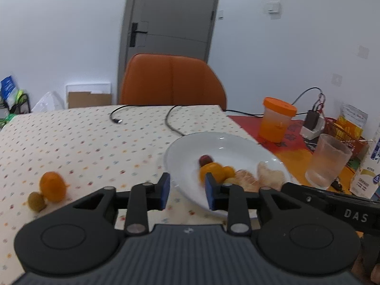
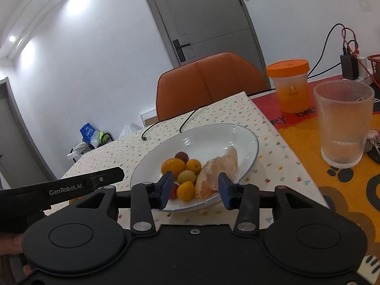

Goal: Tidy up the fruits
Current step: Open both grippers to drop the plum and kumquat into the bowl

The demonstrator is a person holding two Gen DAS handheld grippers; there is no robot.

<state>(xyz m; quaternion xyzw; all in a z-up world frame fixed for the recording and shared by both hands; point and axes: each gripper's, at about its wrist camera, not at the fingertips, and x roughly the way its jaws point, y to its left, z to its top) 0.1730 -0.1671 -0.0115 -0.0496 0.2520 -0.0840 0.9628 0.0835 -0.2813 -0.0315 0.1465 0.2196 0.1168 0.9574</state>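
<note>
plate [image 2: 247,166]: holding small fruits, peeled segments
left claw [image 1: 187,191]: hovering apart, empty
right claw [image 2: 196,190]: hovering apart, empty
surface [image 1: 78,142]: carrying orange [image 1: 52,186], green fruit [image 1: 36,201]

Left view motion-blurred; plate [image 1: 187,147] fruit smeared. Basket [image 2: 374,63] cut by right edge. Keys [image 2: 373,146] partly behind glass [image 2: 343,125].

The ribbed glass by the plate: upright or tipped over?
Upright: the ribbed glass stands on its base, open mouth upward, on the orange mat.
</note>
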